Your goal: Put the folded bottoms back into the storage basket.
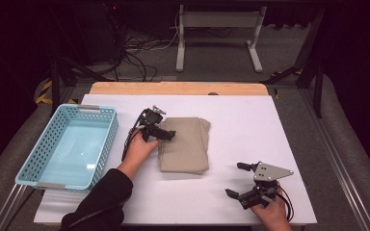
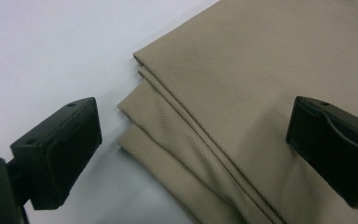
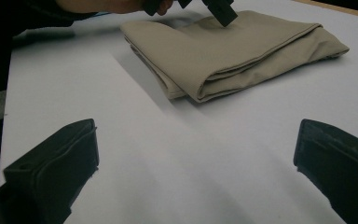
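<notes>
We hold the left gripper (image 1: pixel 169 135) over the left edge of the folded beige cloth (image 1: pixel 185 144), jaws spread wide and gripping nothing; 1 jaw hangs over bare table, 1 over the fabric. The right gripper (image 1: pixel 238 180) waits near the table's front right, well apart from the cloth, equally wide and empty. We judge the step to be the approach to a grasp: next, lower and close on the stacked edge layers. Count: 1 cloth, 1 blue basket (image 1: pixel 107 139), empty, 2 grippers, 1 white table (image 1: pixel 250 125).
</notes>
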{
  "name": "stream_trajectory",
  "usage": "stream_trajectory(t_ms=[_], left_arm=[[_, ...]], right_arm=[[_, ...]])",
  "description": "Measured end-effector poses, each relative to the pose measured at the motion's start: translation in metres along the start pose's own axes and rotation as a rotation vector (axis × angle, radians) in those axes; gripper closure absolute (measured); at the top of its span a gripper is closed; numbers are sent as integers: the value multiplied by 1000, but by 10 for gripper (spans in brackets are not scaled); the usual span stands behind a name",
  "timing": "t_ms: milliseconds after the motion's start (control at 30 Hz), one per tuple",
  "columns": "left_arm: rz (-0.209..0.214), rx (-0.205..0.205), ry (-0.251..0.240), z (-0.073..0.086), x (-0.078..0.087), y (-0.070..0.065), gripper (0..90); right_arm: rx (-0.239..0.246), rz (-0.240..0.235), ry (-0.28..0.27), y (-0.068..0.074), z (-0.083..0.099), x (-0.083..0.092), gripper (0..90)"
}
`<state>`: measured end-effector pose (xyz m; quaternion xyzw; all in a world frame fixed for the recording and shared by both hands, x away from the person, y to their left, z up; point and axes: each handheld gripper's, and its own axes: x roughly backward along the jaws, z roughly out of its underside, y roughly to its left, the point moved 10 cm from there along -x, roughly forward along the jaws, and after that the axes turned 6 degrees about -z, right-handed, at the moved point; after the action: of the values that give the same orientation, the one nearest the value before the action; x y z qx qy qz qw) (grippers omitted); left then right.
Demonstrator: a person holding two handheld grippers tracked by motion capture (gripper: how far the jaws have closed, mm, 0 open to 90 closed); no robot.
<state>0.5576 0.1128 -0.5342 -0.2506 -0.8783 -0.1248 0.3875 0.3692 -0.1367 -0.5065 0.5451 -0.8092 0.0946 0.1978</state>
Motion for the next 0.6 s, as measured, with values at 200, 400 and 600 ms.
stream_trajectory(t_ms=[200,400,600], left_arm=[[28,27,-8,-1,-7,-2,31],[27,32,-15,-3,-10,-3,18],[25,25,-33,-3,-11,-3,8]], right_arm=[[0,-3,-1,0,0,0,6],[0,-6,1,1,0,0,6],[0,-5,4,0,1,0,6]])
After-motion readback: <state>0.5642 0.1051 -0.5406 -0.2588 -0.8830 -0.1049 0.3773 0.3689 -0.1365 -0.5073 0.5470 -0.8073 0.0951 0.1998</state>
